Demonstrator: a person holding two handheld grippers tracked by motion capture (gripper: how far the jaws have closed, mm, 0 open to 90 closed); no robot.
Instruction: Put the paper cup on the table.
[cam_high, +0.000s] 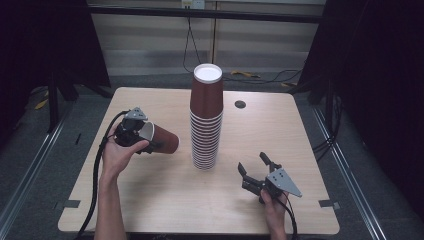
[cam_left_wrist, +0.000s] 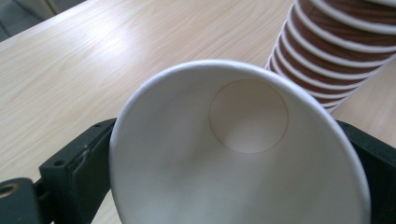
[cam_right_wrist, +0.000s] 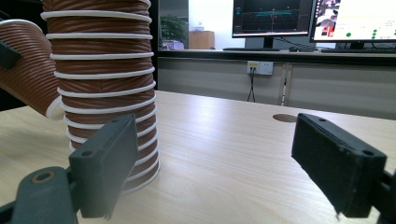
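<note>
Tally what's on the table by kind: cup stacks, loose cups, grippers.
Cup stacks: 1, the stack of brown paper cups standing upside down.
Loose cups: 1, the brown cup held in the left gripper.
Grippers: 2, counting the right gripper, jaws open.
Total: 4.

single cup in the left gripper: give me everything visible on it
The single cup is a paper cup, brown and ribbed outside, plain white inside with a round flat bottom and a rolled white rim. It lies roughly level, mouth toward the left gripper, base pointing at the stack of cups but apart from it. The gripper's black fingers clamp it at the rim on either side. It looks empty and undented, held off the table.
</note>
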